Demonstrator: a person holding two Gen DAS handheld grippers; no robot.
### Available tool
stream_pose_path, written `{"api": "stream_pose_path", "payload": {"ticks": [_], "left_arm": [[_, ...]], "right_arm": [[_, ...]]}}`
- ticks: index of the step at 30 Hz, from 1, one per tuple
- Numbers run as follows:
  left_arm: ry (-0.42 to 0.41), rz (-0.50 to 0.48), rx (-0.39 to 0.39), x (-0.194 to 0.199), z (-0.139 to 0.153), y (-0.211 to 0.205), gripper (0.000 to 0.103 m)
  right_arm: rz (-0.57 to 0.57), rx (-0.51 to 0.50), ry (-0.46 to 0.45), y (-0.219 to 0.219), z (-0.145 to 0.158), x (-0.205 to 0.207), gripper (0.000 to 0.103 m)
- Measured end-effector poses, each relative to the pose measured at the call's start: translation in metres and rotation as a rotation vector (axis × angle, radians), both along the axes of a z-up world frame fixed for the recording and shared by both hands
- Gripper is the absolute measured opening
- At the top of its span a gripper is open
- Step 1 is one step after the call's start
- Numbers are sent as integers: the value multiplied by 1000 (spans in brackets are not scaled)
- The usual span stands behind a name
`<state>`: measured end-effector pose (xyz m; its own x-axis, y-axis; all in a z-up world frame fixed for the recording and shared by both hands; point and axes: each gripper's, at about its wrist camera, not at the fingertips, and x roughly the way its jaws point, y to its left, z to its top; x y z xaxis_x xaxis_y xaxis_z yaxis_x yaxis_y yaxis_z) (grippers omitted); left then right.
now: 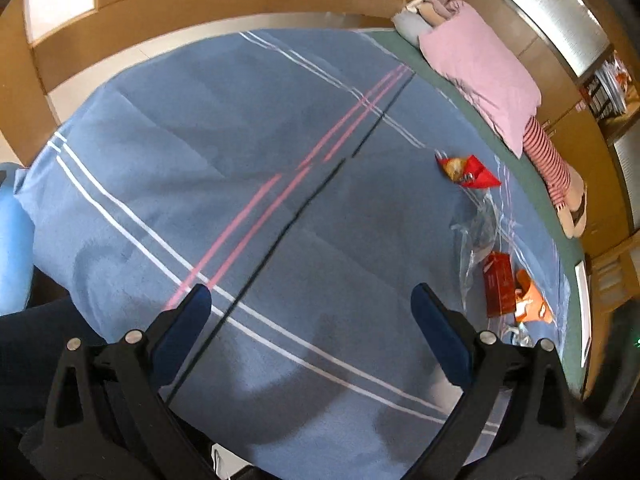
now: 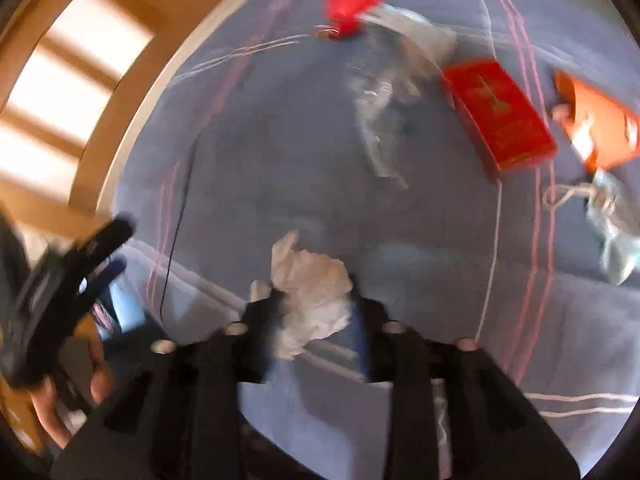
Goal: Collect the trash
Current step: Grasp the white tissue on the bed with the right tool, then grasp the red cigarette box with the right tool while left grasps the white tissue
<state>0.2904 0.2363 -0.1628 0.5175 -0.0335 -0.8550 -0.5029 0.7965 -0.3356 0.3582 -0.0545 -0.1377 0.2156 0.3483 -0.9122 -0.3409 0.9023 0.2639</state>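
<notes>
A crumpled white tissue (image 2: 310,300) sits between the fingers of the right gripper (image 2: 316,312), puffed and creased, with ragged lobes sticking up past the fingertips. The view is motion-blurred, so I cannot tell whether the pads press on it or merely flank it.

The rest of the trash lies on a blue blanket (image 1: 240,160) with white, pink and dark stripes. Far from the tissue in the right wrist view are a flat red box (image 2: 500,114) with gold print, an orange wrapper (image 2: 596,124) to its right, a crinkled clear plastic film (image 2: 388,92) to its left, and a red snack packet (image 2: 352,6) farthest away. Another bit of clear plastic (image 2: 612,224) lies at the right edge.

The left gripper (image 1: 312,300) hangs over bare blanket with its fingers spread wide and nothing between them. A pink pillow (image 1: 480,76) rests at the far right.
</notes>
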Motion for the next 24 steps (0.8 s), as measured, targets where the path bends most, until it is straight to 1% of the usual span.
{"api": "stream_pose_path", "payload": {"ticks": [1,2,4,5,7,9,11,12,13,14,15,17,19,20,21,22,23,24], "left_arm": [[6,-14,0,1,-1,-3,100],[10,-26,-1,3,-2,-6,100],[20,-78,-10,5,-5,-16,100],[23,-106,-20,6,-6,-20,100],[37,-197,-54,11,-11,-33,100],[62,-305,-83,18,-17,-50,100],[81,-390,-81,21,-21,-64,100],[84,-431,-65,21,-21,-73,99],[82,-450,-53,21,-21,-78,99],[75,-474,-40,21,-20,-85,99],[64,-492,-31,22,-19,-90,99],[47,-518,-18,24,-18,-99,99],[37,-555,5,24,-18,-111,99],[38,-578,27,25,-19,-119,99],[42,-601,61,27,-20,-128,99],[50,-620,107,28,-23,-136,99],[58,-635,146,30,-26,-141,93],[69,-652,187,29,-29,-146,87]], "right_arm": [[-46,-33,-104,-6,15,6,92],[-63,-44,-126,-8,17,10,96],[-143,-110,-168,-16,17,31,96],[-215,-197,-183,-23,7,54,96],[-243,-255,-169,-24,-7,74,96],[-276,-349,-128,-28,-33,101,96],[-299,-385,-95,-30,-52,117,96],[-314,-373,-69,-35,-62,122,94],[-321,-343,-55,-39,-63,122,87],[-334,-277,-47,-45,-63,121,74],[-346,-258,-57,-49,-60,118,72],[-323,-260,-51,-50,-55,110,72],[-324,-270,-58,-53,-49,103,71],[-333,-279,-70,-56,-42,96,71],[-349,-295,-92,-62,-32,88,71],[-358,-300,-104,-67,-28,83,71],[-366,-295,-117,-74,-18,74,72],[-373,-266,-132,-82,-6,61,72]]}}
